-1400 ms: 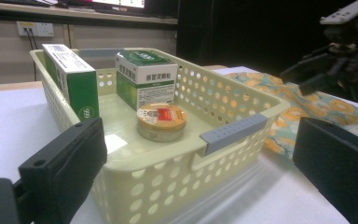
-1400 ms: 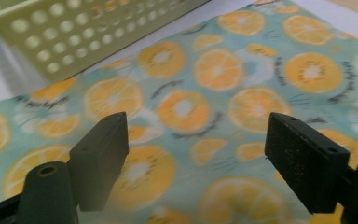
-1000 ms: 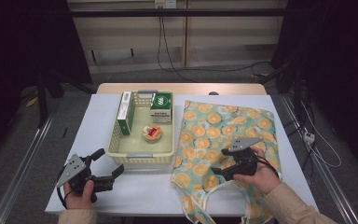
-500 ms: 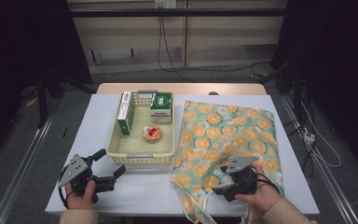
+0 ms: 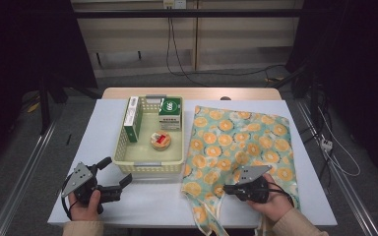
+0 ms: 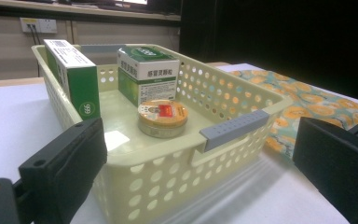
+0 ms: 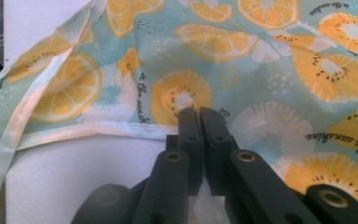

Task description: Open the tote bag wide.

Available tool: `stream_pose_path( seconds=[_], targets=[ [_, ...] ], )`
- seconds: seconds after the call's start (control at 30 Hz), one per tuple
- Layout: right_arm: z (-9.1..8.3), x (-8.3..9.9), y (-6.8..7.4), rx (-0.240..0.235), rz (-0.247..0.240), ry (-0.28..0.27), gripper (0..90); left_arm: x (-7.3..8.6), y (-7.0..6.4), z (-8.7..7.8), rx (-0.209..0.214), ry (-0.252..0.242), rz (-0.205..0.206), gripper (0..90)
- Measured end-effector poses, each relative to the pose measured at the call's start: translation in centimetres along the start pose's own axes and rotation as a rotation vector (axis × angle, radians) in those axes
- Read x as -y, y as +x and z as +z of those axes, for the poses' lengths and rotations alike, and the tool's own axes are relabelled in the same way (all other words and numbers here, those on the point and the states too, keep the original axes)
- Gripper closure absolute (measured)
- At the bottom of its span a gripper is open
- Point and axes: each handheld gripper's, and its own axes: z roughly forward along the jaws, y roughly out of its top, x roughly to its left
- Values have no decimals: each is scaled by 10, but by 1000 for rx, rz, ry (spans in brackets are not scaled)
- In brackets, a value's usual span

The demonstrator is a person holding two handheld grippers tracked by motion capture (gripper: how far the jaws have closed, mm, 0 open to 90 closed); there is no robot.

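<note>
Cream perforated basket (image 5: 127,164) sits mid-table, grey grip strips on its short rims; inside it, a tall green-and-white box (image 5: 133,118) stands along the wall away from the cloth, a second green-and-white box (image 5: 170,113) stands in the far corner nearest the cloth, and a round tin (image 5: 160,139) with an orange-red lid lies flat on the basket floor, apart from both boxes; the tall box bears a round logo, digits too small to be sure of; the second box carries a line of Chinese characters, not legible. Fruit-print cloth bag (image 5: 241,142), pale teal with orange slices, lies flat just beside the basket, its straps trailing toward the near table edge; printed script reads "the sunshine". Table top (image 5: 98,123) is white, wooden edge behind the basket; beyond it grey floor, cables, pale wall panels, dark curtains at either side. Left gripper (image 5: 113,174) rests near the basket's near corner, jaws spread wide, holding nothing. Right gripper (image 5: 229,187) lies on the bag's near part, jaws pressed together; whether they pinch the fabric, I cannot tell.
</note>
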Motion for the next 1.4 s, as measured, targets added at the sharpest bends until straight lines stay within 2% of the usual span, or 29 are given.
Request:
stream_pose_path(
  seconds=[0.1, 0.27, 0.5, 0.67, 0.83, 0.9, 1.1, 1.17, 1.33, 1.4],
  targets=[
    [2, -3, -4, 35, 13, 1, 900, -1, 1, -1, -2, -1, 4, 25],
    [5, -9, -16, 47, 71, -19, 900, 0, 2, -2, -3, -3, 1, 25],
    [-2, -30, -45, 78, 172, -114, 900, -1, 2, -1, -1, -3, 2, 26],
    [-4, -46, -66, 144, 195, -141, 900, 0, 2, -1, -1, -2, 0, 25],
    [-4, -64, -89, 205, 205, -141, 900, 0, 3, -1, -1, -3, -3, 25],
    [-4, -71, -99, 213, 226, -151, 900, 0, 3, -1, -1, -2, -3, 26],
    [-4, -94, -128, 290, 258, -175, 900, 0, 4, 0, 4, -1, -2, 26],
    [-4, -100, -138, 305, 294, -203, 900, 0, 4, 0, 7, 0, -4, 26],
    [2, -104, -155, 370, 312, -196, 900, 0, 5, 0, 7, 2, -4, 26],
    [4, -100, -163, 386, 352, -215, 900, 0, 5, 0, 6, 3, -2, 26]
  ],
)
